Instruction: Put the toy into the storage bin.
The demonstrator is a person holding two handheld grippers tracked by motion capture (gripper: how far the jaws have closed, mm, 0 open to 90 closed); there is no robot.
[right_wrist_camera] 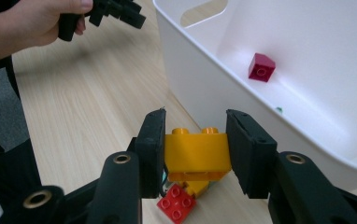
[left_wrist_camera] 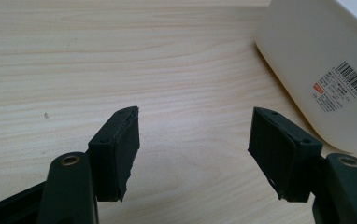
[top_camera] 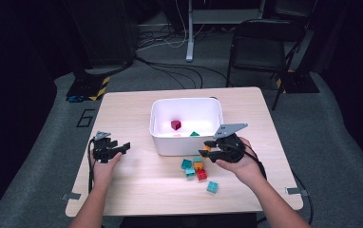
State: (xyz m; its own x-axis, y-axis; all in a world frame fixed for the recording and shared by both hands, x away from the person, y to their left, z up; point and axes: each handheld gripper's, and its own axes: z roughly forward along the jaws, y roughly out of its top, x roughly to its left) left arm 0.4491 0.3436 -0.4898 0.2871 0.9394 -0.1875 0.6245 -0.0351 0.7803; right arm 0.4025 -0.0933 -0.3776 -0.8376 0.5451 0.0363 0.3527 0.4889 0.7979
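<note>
The right gripper [right_wrist_camera: 193, 151] has its jaws clamped on the flat ends of an orange brick [right_wrist_camera: 196, 155], studs up, so it hangs level above the loose bricks [top_camera: 196, 169] at about 5 o'clock from the white bin [top_camera: 187, 142], probably headed in beside the dark red brick [right_wrist_camera: 261, 67]. The left gripper [left_wrist_camera: 193, 154], jaws wide and empty, rests on the counter [left_wrist_camera: 120, 56] at the bin's 8 o'clock. The orange brick is glossy, two studs showing.
</note>
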